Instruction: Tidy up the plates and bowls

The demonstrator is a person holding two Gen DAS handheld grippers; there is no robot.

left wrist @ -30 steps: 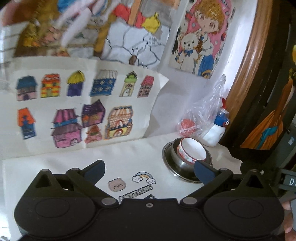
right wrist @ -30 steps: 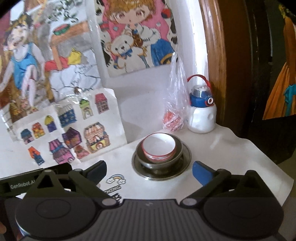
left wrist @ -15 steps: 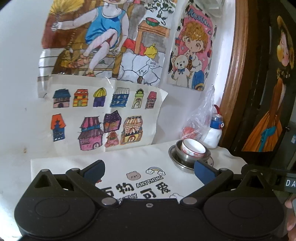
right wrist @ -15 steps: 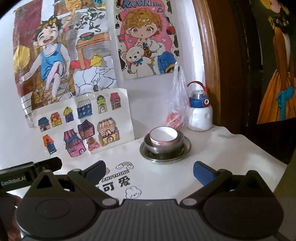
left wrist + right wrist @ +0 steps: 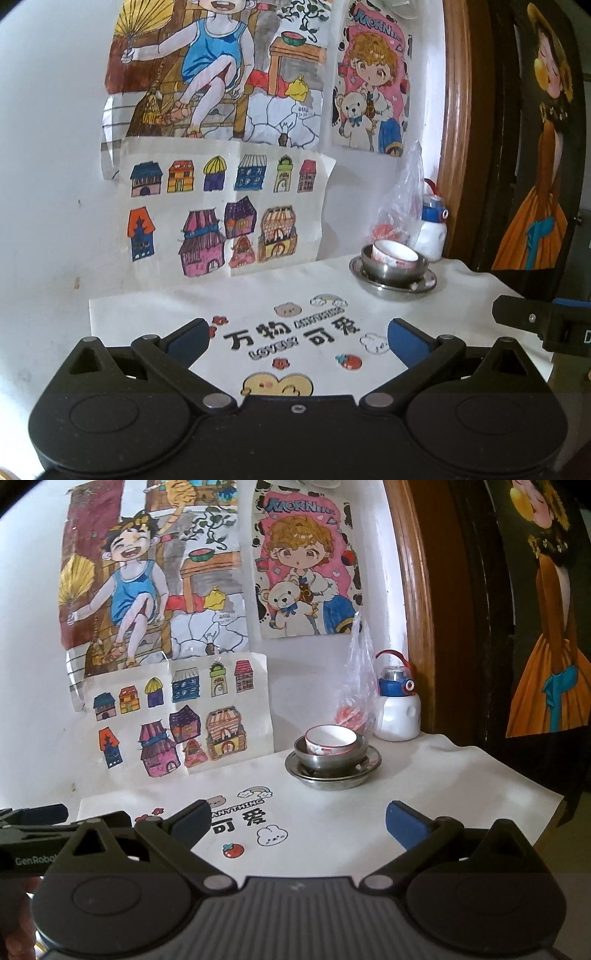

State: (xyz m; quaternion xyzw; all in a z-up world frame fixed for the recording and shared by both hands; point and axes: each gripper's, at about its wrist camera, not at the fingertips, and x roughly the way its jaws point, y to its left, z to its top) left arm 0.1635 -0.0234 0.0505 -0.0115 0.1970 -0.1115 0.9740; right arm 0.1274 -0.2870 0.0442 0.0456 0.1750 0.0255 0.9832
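Covering the table, a white printed cloth (image 5: 424, 797) lies under both wide-open, empty grippers (image 5: 297, 334) (image 5: 295, 821); coloured paper drawings (image 5: 181, 716) hang ahead.

My left tongs (image 5: 297, 332) are cut off at the bottom edge of their own view, and from my right-hand camera only a sliver of them shows at the left edge; the ceramic bowl (image 5: 331, 740) hides the inside of the steel bowl (image 5: 332, 760); whatever red thing sits in the plastic bag (image 5: 356, 686) is too blurred to name; the bag covers part of the white bottle (image 5: 431, 232); the worktop (image 5: 461, 775) runs out of sight behind my right tongs (image 5: 295, 821).
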